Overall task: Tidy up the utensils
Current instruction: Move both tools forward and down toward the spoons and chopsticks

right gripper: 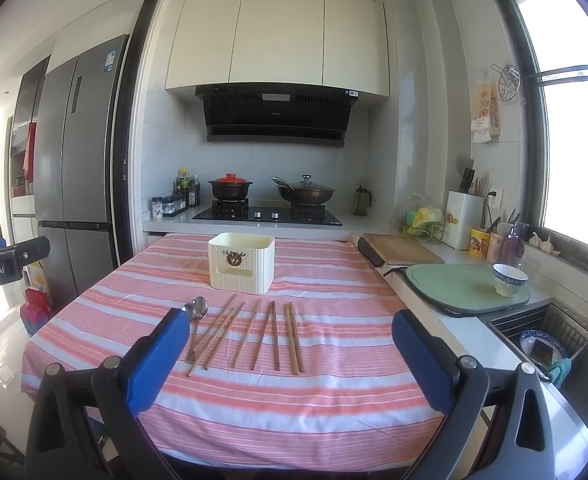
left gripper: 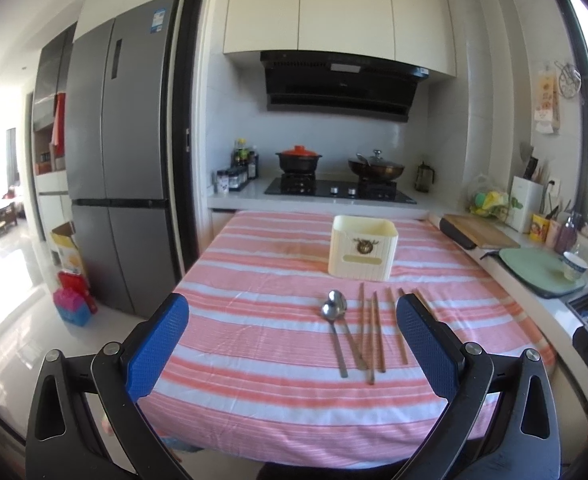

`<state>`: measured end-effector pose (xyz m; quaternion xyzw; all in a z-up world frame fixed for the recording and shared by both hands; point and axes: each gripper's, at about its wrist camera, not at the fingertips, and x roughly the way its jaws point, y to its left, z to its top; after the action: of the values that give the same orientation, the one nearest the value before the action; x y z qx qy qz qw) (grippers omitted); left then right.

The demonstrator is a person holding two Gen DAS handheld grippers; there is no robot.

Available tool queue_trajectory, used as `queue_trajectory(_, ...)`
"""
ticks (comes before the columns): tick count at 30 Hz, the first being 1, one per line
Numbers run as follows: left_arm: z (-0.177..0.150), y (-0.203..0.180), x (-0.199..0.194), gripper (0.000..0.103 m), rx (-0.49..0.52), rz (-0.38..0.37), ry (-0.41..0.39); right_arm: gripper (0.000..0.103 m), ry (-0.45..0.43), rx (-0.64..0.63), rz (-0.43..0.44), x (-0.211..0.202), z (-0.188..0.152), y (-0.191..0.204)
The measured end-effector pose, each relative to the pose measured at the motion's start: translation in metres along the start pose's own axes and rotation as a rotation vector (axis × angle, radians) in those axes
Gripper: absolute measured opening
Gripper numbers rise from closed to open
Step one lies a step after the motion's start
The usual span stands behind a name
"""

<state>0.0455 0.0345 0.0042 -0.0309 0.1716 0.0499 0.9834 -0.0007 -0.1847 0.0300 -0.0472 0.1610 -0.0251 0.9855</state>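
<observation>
A cream utensil holder [left gripper: 362, 252] [right gripper: 241, 262] stands empty-looking at the far middle of a table under a pink and white striped cloth [left gripper: 254, 360] [right gripper: 333, 400]. In front of it lie two metal spoons [left gripper: 335, 320] [right gripper: 196, 312] side by side and several wooden chopsticks [left gripper: 375, 336] [right gripper: 272, 334] in a loose row. My left gripper [left gripper: 292, 316] hangs open above the table's near edge, short of the spoons. Wide open too, my right gripper [right gripper: 292, 334] hovers near the chopsticks' near ends. Neither holds anything.
A counter on the right carries a wooden board [right gripper: 401, 250], a green mat [right gripper: 461, 286] with a bowl [right gripper: 509, 278], and a sink [right gripper: 549, 340]. Behind the table are a stove [right gripper: 268, 212] with two pots and a fridge [left gripper: 122, 160] on the left.
</observation>
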Motion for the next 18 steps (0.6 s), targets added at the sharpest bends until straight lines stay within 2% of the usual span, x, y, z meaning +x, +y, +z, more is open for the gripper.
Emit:
queue_trajectory(13, 0.0, -0.001, 0.046, 0.103, 0.0, 0.002, 0.065, 0.103, 0.058, 0.012, -0.046, 0.037, 0.001, -0.012)
queue_trajectory(18, -0.014, -0.006, 0.086, 0.103, 0.027, 0.006, 0.159, 0.103, 0.107, 0.013, -0.071, 0.063, -0.003, -0.019)
